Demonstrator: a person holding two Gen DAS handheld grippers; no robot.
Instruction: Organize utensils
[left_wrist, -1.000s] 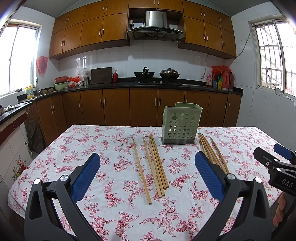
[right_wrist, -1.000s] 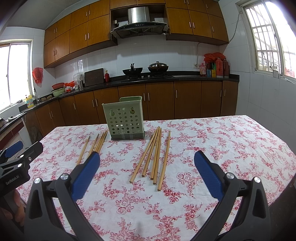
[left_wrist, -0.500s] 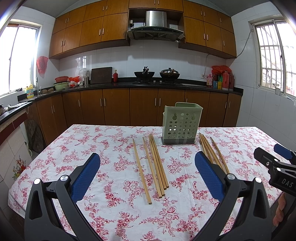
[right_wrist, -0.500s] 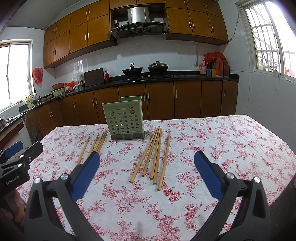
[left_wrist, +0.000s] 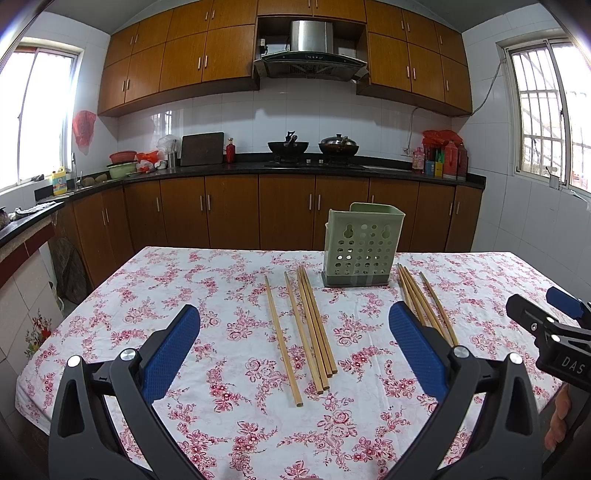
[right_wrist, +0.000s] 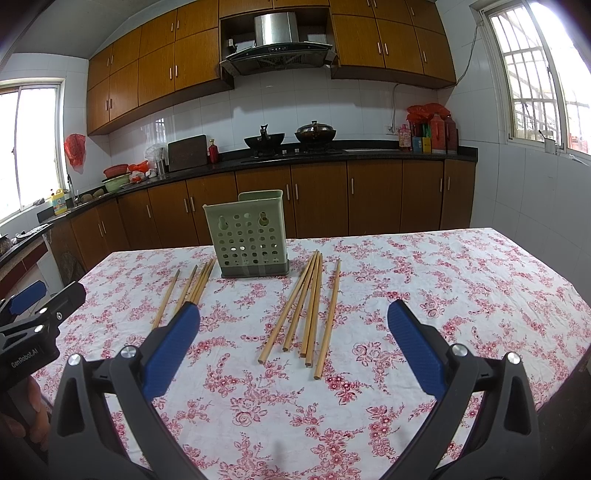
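A pale green perforated utensil holder (left_wrist: 360, 245) stands upright on the floral tablecloth (left_wrist: 184, 295); it also shows in the right wrist view (right_wrist: 251, 240). Several wooden chopsticks (left_wrist: 310, 325) lie to its left and another bunch of chopsticks (left_wrist: 424, 302) to its right. In the right wrist view the left bunch (right_wrist: 188, 288) and the right bunch (right_wrist: 310, 306) both lie flat. My left gripper (left_wrist: 293, 325) is open and empty above the near table. My right gripper (right_wrist: 293, 323) is open and empty too. Each gripper shows at the edge of the other's view.
The table's near edge runs just below both grippers. Behind the table stand brown kitchen cabinets (left_wrist: 229, 210) and a dark counter with two woks (left_wrist: 288, 147). Windows are on both side walls.
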